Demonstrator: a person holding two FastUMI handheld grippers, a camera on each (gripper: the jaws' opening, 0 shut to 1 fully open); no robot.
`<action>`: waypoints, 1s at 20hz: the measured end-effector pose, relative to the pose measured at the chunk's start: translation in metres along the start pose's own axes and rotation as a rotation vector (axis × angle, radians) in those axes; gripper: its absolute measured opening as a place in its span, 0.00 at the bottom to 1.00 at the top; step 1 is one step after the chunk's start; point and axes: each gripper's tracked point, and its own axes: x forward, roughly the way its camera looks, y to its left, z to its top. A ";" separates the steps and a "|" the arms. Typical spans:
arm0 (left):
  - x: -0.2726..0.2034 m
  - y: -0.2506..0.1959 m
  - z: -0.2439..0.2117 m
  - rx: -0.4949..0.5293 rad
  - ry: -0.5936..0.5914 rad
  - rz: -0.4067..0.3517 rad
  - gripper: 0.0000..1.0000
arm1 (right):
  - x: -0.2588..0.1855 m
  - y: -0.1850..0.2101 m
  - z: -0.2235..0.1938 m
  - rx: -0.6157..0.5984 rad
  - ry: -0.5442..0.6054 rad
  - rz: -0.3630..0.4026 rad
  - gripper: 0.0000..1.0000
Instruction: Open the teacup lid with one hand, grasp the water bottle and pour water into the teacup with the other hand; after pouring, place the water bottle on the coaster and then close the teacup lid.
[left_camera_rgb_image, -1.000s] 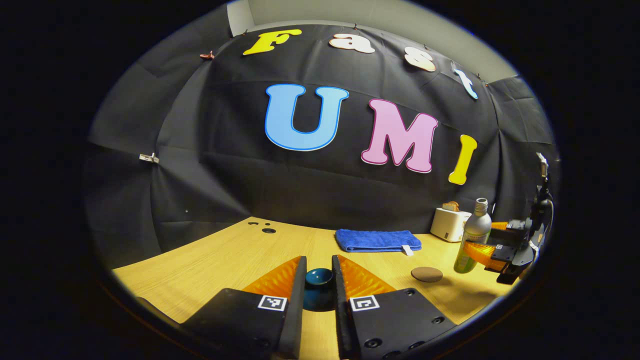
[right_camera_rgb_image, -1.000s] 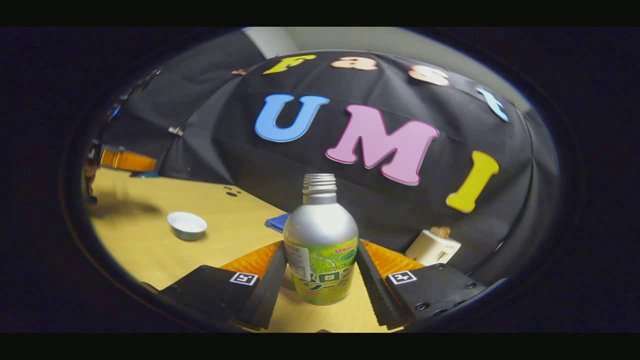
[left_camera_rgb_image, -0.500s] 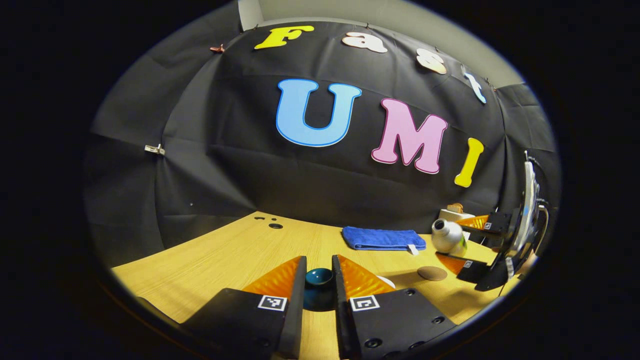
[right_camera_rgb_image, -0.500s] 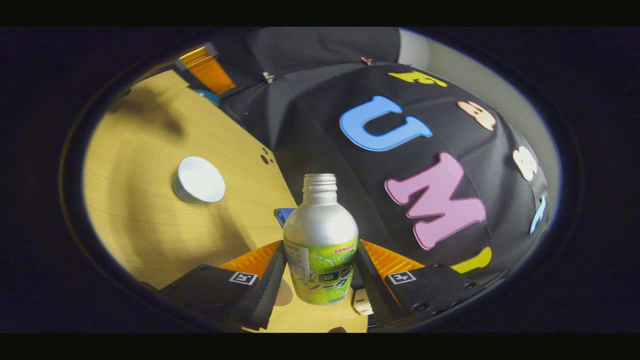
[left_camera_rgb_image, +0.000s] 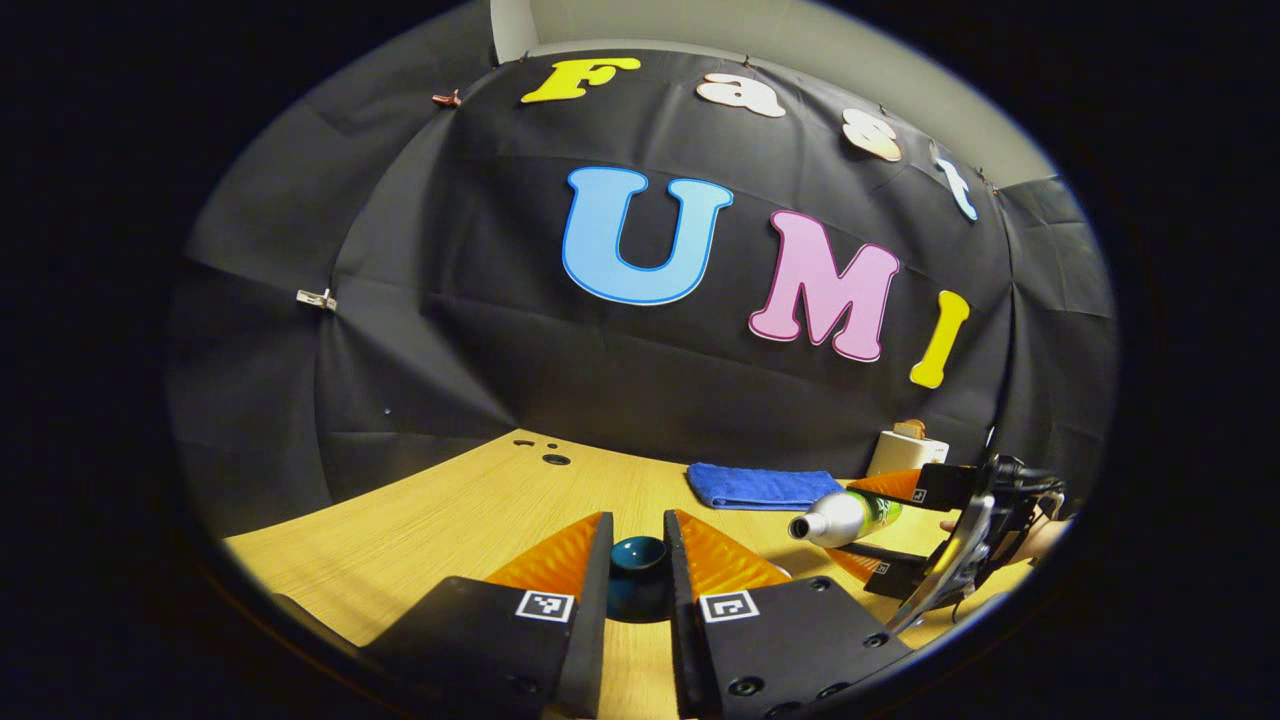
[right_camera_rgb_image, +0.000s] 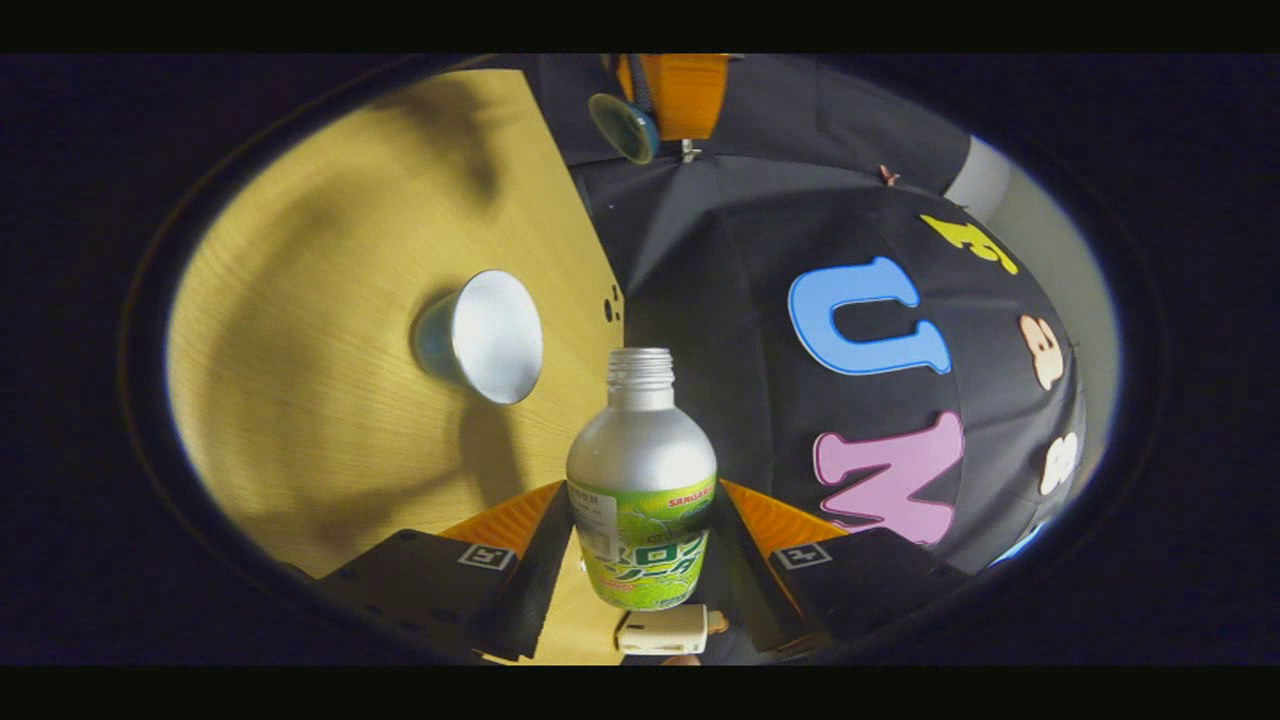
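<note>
My left gripper (left_camera_rgb_image: 638, 528) is shut on the dark blue teacup lid (left_camera_rgb_image: 638, 572) and holds it above the wooden table (left_camera_rgb_image: 470, 520). In the right gripper view, my right gripper (right_camera_rgb_image: 642, 498) is shut on the silver water bottle (right_camera_rgb_image: 640, 470), which has a green label and no cap. The open teacup (right_camera_rgb_image: 485, 335), white inside, stands on the table just beyond the bottle's mouth. In the left gripper view the bottle (left_camera_rgb_image: 840, 515) lies almost level in the right gripper (left_camera_rgb_image: 885, 528), mouth pointing left. The lid (right_camera_rgb_image: 622, 125) in the left gripper shows at the top of the right gripper view.
A folded blue towel (left_camera_rgb_image: 765, 487) lies at the back of the table. A white toaster-like box (left_camera_rgb_image: 905, 452) stands to its right against the black cloth wall, and shows again as a white box (right_camera_rgb_image: 660, 632) under the bottle. Small dark holes (left_camera_rgb_image: 555, 459) mark the table's back left.
The right gripper has rolled the bottle from upright to almost level and carried it closer to the teacup. The left gripper has stayed put with the lid.
</note>
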 end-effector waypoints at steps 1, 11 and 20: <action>0.000 0.000 0.001 -0.003 0.001 0.000 0.31 | 0.003 0.003 -0.002 -0.034 0.007 0.010 0.78; -0.002 0.009 0.002 -0.012 -0.001 0.013 0.31 | 0.009 0.010 0.001 -0.259 0.001 0.035 0.78; -0.001 0.012 0.001 -0.011 0.001 0.016 0.31 | 0.009 -0.001 0.001 -0.387 0.001 0.013 0.78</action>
